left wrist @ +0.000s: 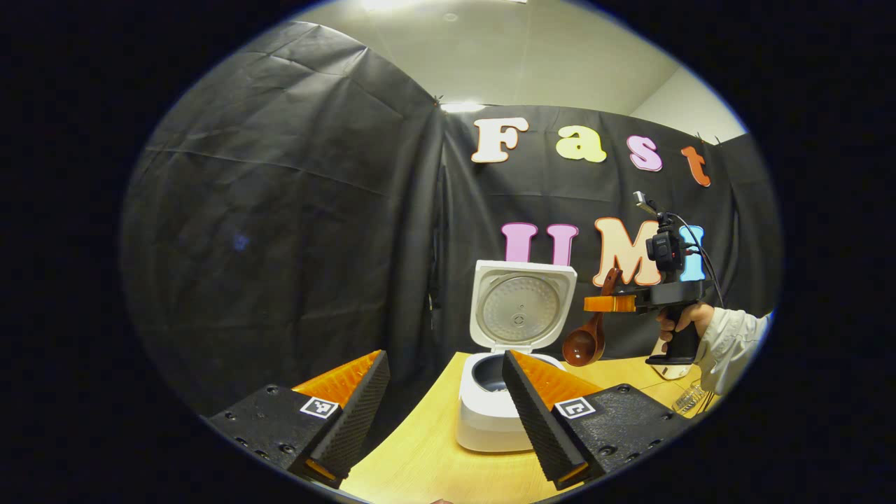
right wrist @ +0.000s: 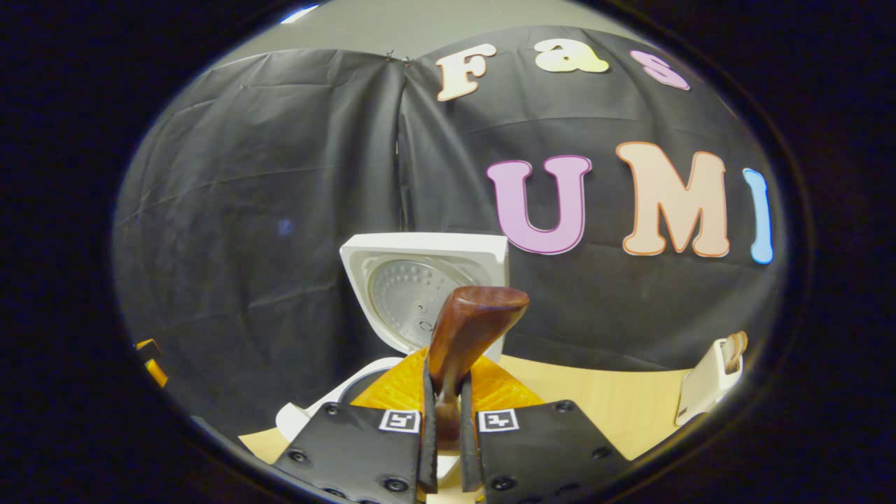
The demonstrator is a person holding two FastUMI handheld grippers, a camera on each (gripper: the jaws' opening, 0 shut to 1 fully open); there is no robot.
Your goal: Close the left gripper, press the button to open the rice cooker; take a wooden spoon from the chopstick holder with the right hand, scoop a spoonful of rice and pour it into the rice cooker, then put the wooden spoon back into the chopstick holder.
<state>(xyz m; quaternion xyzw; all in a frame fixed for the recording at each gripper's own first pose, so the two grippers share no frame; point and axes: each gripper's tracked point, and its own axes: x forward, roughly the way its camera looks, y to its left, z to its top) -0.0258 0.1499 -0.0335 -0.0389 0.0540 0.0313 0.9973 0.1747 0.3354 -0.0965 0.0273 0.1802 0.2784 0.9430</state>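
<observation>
Left gripper view: left gripper point(left wrist: 444, 392) jaws spread; right gripper point(left wrist: 610, 304) raised, pinching wooden spoon point(left wrist: 588, 336).

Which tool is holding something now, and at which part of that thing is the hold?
The right tool is shut on the wooden spoon, gripping its handle, bowl hanging below. The left tool is open and holds nothing.

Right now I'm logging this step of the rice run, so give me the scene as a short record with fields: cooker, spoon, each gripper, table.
rice cooker: on the wooden table, lid standing open, inner pot dark
wooden spoon: in the air right of the cooker, bowl hanging down; rice in it cannot be told
right gripper: shut on the spoon's handle
left gripper: open, holding nothing, in front of the cooker
table: light wood
</observation>
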